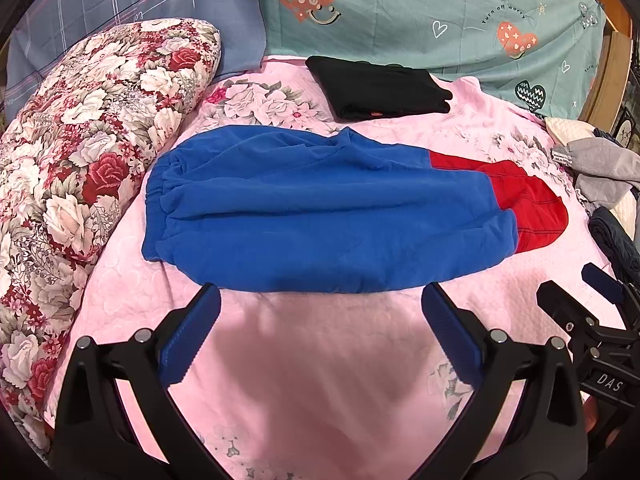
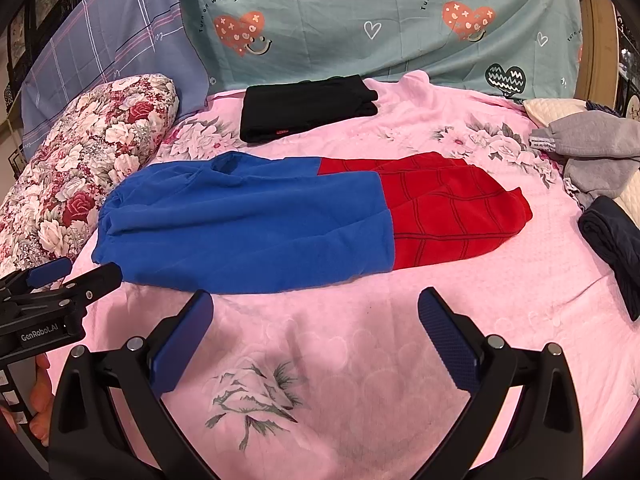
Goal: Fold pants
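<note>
Blue-and-red pants (image 1: pixel 320 216) are lying flat on the pink bedspread (image 1: pixel 320 360), just past both sets of fingertips. Left gripper (image 1: pixel 320 300) and right gripper (image 2: pixel 316 308) are spread wide, holding nothing.

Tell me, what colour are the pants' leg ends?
Red with thin dark grid lines on the pants, clearest in the right wrist view.
</note>
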A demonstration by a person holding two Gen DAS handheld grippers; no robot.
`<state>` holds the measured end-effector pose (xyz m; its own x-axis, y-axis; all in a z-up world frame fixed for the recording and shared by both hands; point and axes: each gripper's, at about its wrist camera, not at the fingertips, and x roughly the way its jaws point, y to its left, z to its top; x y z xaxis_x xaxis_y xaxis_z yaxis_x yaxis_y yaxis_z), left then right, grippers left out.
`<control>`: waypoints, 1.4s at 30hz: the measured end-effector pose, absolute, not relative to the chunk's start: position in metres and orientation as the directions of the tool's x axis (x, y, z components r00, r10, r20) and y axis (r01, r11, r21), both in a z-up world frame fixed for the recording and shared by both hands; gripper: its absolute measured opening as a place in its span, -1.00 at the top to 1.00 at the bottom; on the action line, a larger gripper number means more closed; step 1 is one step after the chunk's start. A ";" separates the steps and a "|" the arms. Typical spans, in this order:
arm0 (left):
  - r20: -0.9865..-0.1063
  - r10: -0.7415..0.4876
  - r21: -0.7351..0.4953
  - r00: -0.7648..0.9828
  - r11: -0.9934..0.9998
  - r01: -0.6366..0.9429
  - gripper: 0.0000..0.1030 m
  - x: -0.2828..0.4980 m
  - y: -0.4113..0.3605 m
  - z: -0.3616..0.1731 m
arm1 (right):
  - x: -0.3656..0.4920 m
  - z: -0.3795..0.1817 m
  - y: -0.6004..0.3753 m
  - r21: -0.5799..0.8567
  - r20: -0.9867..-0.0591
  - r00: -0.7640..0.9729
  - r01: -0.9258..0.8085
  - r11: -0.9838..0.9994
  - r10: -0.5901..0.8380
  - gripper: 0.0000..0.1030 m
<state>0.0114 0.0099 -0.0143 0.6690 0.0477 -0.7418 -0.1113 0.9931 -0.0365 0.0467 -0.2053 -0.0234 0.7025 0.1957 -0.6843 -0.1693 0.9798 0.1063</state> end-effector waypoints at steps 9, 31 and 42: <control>-0.742 0.045 -0.040 0.669 0.993 -0.111 -0.96 0.013 0.013 -0.013 | 0.047 -0.023 -0.204 0.103 -0.685 0.702 -0.171 0.980 0.195 -0.97; -0.749 0.043 -0.042 0.661 0.993 -0.112 -0.96 0.014 0.014 -0.017 | 0.048 -0.030 -0.206 0.116 -0.694 0.691 -0.172 0.978 0.204 -0.97; -0.810 -0.030 -0.115 0.586 0.987 -0.109 -0.96 0.032 0.036 -0.038 | 0.055 -0.038 -0.211 0.135 -0.715 0.667 -0.162 0.978 0.209 -0.97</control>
<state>0.0322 0.0360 -0.0383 0.5856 -0.0296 -0.8100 -0.1089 0.9874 -0.1148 0.0553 -0.2110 -0.0377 0.6667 0.2092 -0.7154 -0.1617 0.9775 0.1352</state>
